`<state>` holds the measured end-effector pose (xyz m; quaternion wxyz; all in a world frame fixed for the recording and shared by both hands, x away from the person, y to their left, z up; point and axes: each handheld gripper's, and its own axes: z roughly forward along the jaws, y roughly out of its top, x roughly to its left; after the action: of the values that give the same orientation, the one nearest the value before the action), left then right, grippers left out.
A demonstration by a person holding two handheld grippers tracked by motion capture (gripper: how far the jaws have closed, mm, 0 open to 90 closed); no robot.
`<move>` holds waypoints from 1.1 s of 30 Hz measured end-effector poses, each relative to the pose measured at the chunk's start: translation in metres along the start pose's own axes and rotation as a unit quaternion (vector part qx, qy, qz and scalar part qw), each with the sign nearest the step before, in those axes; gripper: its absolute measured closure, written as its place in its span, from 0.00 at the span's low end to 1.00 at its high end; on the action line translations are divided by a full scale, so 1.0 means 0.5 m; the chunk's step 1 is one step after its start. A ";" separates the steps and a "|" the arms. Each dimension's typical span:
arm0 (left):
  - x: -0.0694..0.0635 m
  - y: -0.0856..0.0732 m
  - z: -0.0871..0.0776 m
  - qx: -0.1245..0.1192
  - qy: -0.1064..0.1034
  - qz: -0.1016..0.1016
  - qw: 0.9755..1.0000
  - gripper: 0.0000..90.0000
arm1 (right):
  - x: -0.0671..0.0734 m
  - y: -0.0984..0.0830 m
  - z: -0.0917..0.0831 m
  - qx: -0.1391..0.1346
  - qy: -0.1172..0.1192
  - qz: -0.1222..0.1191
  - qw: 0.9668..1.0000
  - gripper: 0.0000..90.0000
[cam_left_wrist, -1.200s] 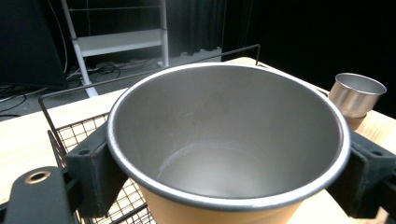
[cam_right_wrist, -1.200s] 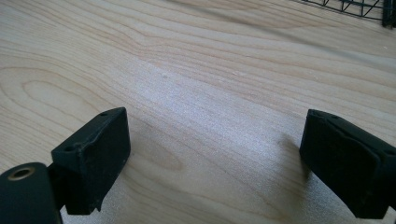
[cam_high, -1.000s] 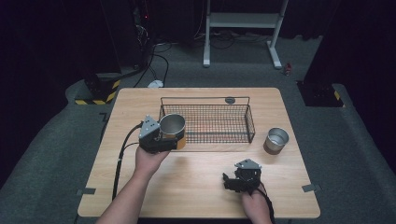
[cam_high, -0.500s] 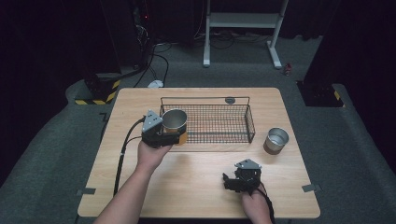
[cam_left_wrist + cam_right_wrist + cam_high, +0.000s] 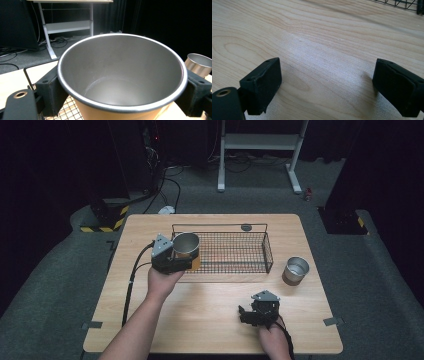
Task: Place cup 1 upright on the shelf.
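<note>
A metal-lined cup with a tan outside hangs over the left end of the black wire basket, and my left gripper is shut on it. In the left gripper view the cup sits upright between both black jaws, empty inside. A second steel cup stands on the table just right of the basket, and appears as well in the left gripper view. My right gripper rests low near the table's front right. Its jaws stand wide open over bare wood.
The wooden table has free room in front of the basket. A small dark disc lies behind the basket's far rim. The left gripper's cable trails off toward the table's left front. A white desk frame stands on the floor beyond.
The left gripper has carried the cup a little farther away, over the basket's left end. The right gripper has stayed where it was.
</note>
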<state>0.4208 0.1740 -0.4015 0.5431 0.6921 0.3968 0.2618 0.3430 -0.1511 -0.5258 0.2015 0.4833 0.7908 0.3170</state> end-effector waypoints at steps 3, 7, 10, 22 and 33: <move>0.002 0.000 0.004 0.002 0.007 0.001 1.000 0.15 | 0.000 0.000 0.000 0.000 0.000 0.000 1.000 0.09; 0.005 0.006 0.009 0.007 0.013 0.006 1.000 0.15 | 0.000 0.000 0.000 0.000 0.000 0.000 1.000 0.09; 0.005 0.010 0.016 0.011 0.016 0.014 1.000 0.15 | 0.000 0.000 0.000 0.000 0.000 0.000 1.000 0.09; 0.001 0.023 0.039 0.016 0.019 0.026 0.999 0.15 | 0.000 0.000 0.000 0.000 0.000 -0.001 1.000 0.09; -0.001 0.033 0.044 0.011 0.022 0.025 0.999 0.15 | 0.000 0.000 0.000 0.001 0.000 0.000 1.000 0.09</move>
<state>0.4426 0.1599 -0.3918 0.5197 0.7020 0.3940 0.2862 0.3430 -0.1512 -0.5257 0.2009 0.4833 0.7910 0.3167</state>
